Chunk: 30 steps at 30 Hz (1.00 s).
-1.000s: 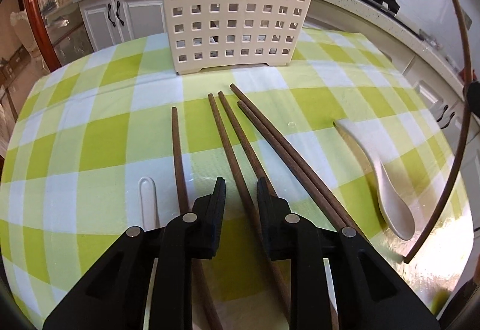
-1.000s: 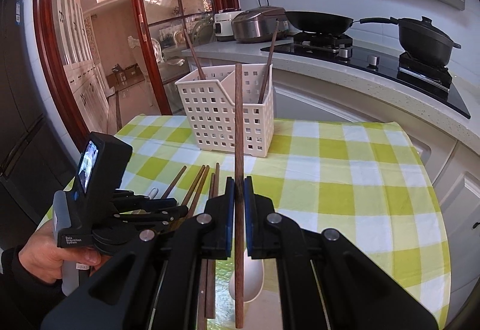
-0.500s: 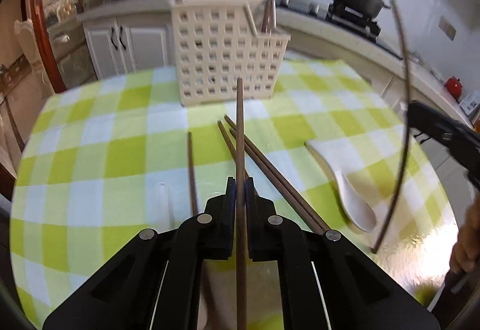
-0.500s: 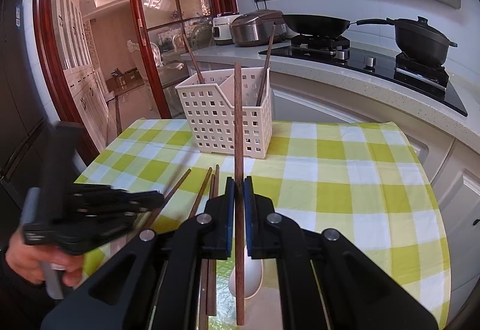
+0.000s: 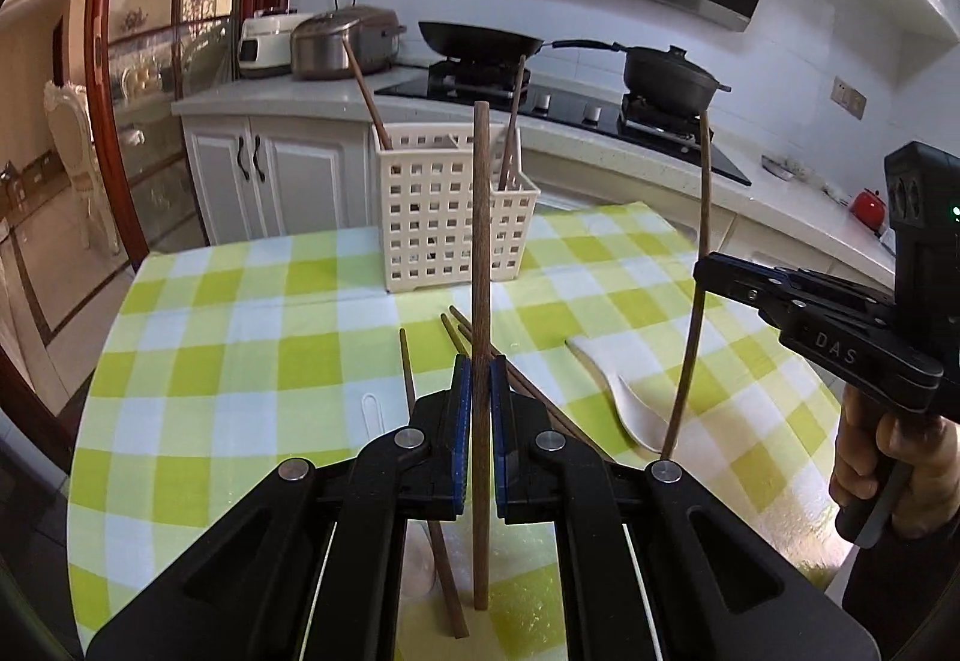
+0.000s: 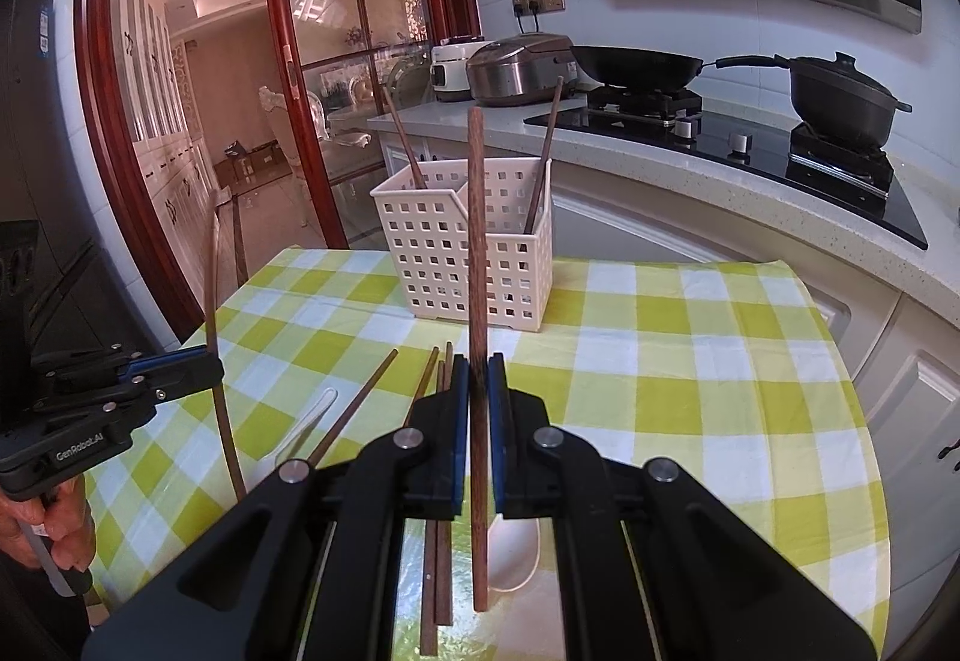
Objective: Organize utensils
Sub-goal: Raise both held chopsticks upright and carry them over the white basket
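- Kitchen cabinets, a stove with pans and a rice cooker sit behind our counter (image 5: 240, 313), which wears a green-checked cloth.
- Left wrist view: our left claw (image 5: 477, 397) is clamped on one chopstick (image 5: 480, 241), held upright so its tip can drop straight down into the basket (image 5: 450, 223) ahead. Two chopsticks already lean inside. More lie loose on the cloth, with a white spoon (image 5: 624, 397) beside them. Our right claw (image 5: 711, 268) shows at the side, gripping its own upright stick.
- Right wrist view: the right claw (image 6: 478, 397) is closed on a chopstick (image 6: 476, 241), vertical and lined up with the basket (image 6: 462, 253). We judge both sticks are ready for carrying over.
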### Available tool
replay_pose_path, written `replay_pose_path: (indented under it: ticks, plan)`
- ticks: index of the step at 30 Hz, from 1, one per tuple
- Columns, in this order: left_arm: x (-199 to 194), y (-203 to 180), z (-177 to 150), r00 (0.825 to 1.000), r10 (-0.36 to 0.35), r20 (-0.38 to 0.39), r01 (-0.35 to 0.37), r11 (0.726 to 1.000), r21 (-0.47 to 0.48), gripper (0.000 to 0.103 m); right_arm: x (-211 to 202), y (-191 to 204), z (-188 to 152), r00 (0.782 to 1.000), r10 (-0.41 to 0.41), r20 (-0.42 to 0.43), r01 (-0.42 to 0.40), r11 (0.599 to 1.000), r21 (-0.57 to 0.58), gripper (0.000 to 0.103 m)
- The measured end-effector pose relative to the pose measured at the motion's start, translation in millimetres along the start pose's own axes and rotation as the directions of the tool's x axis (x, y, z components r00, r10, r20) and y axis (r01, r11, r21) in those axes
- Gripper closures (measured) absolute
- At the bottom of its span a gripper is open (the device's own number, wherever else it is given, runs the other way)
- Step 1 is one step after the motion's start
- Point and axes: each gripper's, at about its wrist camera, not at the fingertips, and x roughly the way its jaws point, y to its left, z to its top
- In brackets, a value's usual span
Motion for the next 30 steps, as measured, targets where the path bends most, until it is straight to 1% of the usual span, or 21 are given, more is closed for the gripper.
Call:
replay_pose_path:
  ticks: [8, 13, 16, 19, 21, 28, 30]
  plan:
    - [-11, 3, 6, 0.999, -0.018, 0.031, 0.019, 1.000, -0.013, 0.099, -13, 5, 9, 1.000, 0.022, 0.017, -0.022, 1.000, -0.010, 0.097]
    - [-22, 8, 25, 0.997, -0.029, 0.076, 0.031, 0.999, -0.020, 0.099, -11, 0, 19, 0.999, 0.035, 0.018, -0.035, 0.999, 0.004, 0.097]
    - [-26, 10, 42, 0.994, -0.029, 0.105, 0.031, 0.999, -0.020, 0.099, -12, -3, 30, 0.999, 0.037, 0.030, -0.038, 0.999, 0.012, 0.097]
    - [-28, 12, 64, 0.991, -0.028, 0.134, 0.031, 0.999, -0.017, 0.099, -11, -8, 51, 0.998, 0.040, 0.054, -0.041, 0.999, 0.023, 0.097]
    - [-28, 12, 81, 0.988, -0.023, 0.155, 0.024, 1.000, -0.007, 0.099, -10, -9, 70, 0.997, 0.025, 0.072, -0.025, 1.000, 0.011, 0.097]
    - [-21, 10, 154, 0.972, -0.014, 0.235, 0.007, 0.999, 0.032, 0.099, 7, -12, 142, 0.988, -0.012, 0.152, 0.011, 1.000, 0.007, 0.097]
    - [-17, 11, 171, 0.967, -0.008, 0.254, -0.001, 0.999, 0.036, 0.099, 16, -12, 162, 0.985, -0.025, 0.171, 0.024, 1.000, 0.005, 0.097]
